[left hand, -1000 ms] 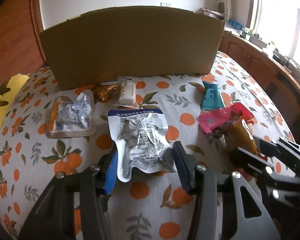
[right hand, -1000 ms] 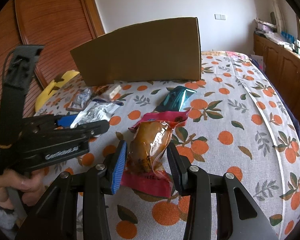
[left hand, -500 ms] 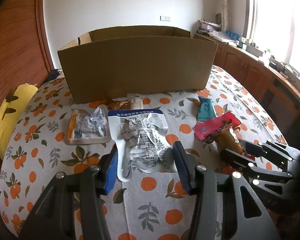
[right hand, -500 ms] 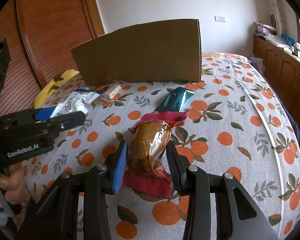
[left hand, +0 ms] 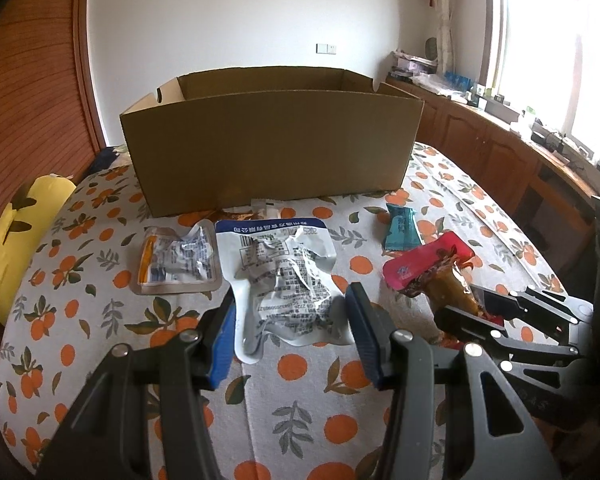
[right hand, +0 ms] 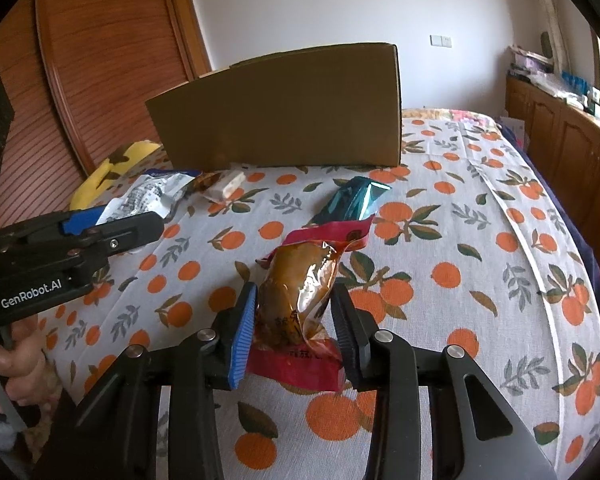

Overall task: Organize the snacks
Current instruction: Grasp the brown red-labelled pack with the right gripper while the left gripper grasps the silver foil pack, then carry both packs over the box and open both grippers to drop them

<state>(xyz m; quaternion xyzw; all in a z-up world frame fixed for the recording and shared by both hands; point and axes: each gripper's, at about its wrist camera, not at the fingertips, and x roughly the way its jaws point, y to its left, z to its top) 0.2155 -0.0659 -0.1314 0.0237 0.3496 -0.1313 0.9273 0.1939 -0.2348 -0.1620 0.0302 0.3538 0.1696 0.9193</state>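
Observation:
My left gripper is shut on a crinkled silver and blue pouch and holds it up above the table. My right gripper is shut on a brown sauce pack with a red wrapper; this pack also shows in the left wrist view. An open cardboard box stands at the back of the table; it also shows in the right wrist view.
On the orange-print tablecloth lie a small silver and orange packet, a teal packet, and a white bar by the box. A yellow cushion sits at the left edge. Wooden cabinets run along the right.
My left gripper has lifted the silver pouch and risen, so the box's open top now shows. My right gripper has tightened on the brown pack and raised it slightly.

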